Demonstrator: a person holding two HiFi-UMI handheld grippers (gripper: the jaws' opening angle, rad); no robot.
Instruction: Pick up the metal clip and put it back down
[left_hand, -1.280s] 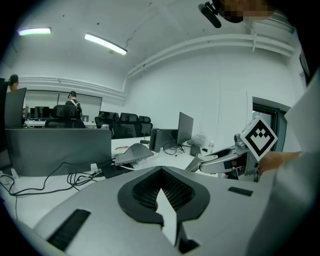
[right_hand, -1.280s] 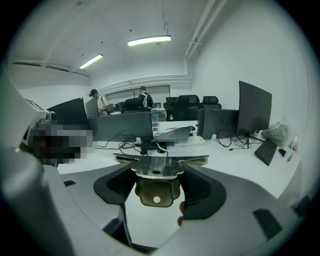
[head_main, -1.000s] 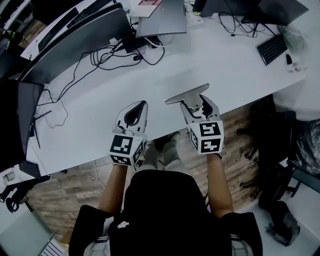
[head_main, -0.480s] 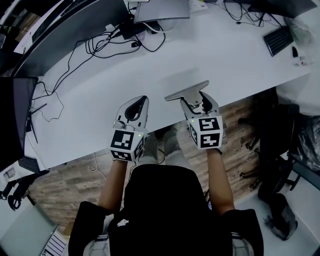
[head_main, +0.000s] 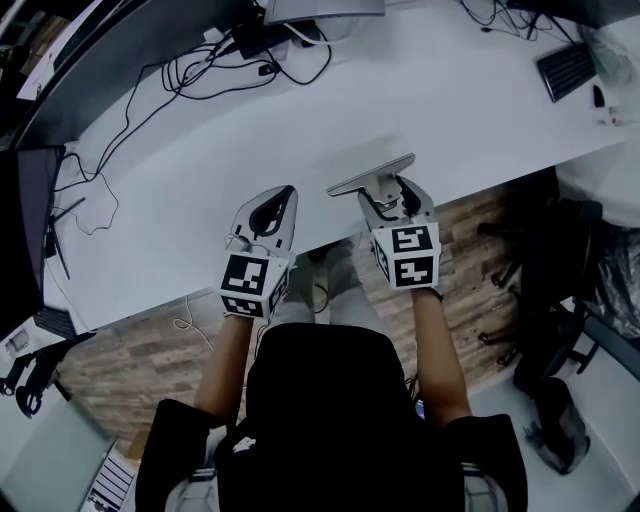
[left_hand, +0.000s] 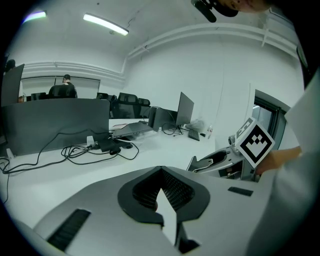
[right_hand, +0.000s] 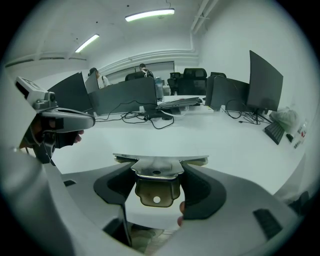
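Note:
The metal clip (head_main: 372, 181) is a flat silver bar with a bent tab, held level over the white desk (head_main: 300, 120) close to its front edge. My right gripper (head_main: 386, 192) is shut on the tab. In the right gripper view the clip (right_hand: 156, 172) sits between the dark pads (right_hand: 207, 192), with its bar lying crosswise in front of them. My left gripper (head_main: 283, 196) is to the left of the clip, also at the desk's front edge. Its tips meet with nothing between them, as the left gripper view (left_hand: 161, 171) shows.
Black cables (head_main: 230, 70) and a power brick lie at the back of the desk, beside monitors (head_main: 25, 220) at the left. A keyboard (head_main: 566, 68) rests at the far right. An office chair (head_main: 560, 290) stands on the wooden floor to the right of me.
The head view has shifted, so the desk sits lower in frame. The right gripper still holds the clip at the desk's front edge, and both grippers keep about the same spacing.

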